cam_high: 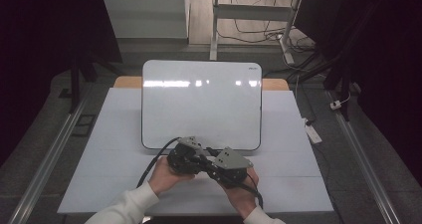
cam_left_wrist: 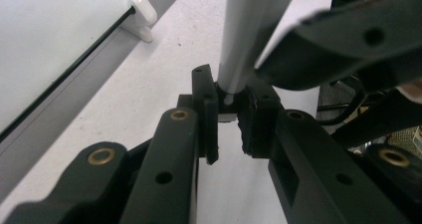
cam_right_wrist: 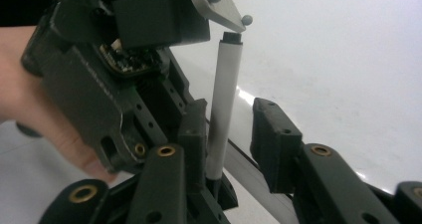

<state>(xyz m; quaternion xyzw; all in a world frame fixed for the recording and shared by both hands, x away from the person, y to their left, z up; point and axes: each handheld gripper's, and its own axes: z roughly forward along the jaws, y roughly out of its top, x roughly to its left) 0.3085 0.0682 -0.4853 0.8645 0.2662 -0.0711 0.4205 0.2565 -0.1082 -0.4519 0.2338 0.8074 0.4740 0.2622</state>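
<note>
Left gripper (cam_left_wrist: 228,122) clamps the marker (cam_left_wrist: 244,40) end, near the whiteboard's (cam_high: 201,104) front edge. Right gripper (cam_right_wrist: 228,134) gapes around the barrel, one pad touching. Risk: an off-centre squeeze levers it loose.

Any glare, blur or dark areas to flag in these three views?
High view: ceiling-light glare streaks the whiteboard, surroundings dark. Left gripper view: marker and the other gripper blurred up close. Right gripper view: whiteboard washed out, marker fairly sharp.
</note>
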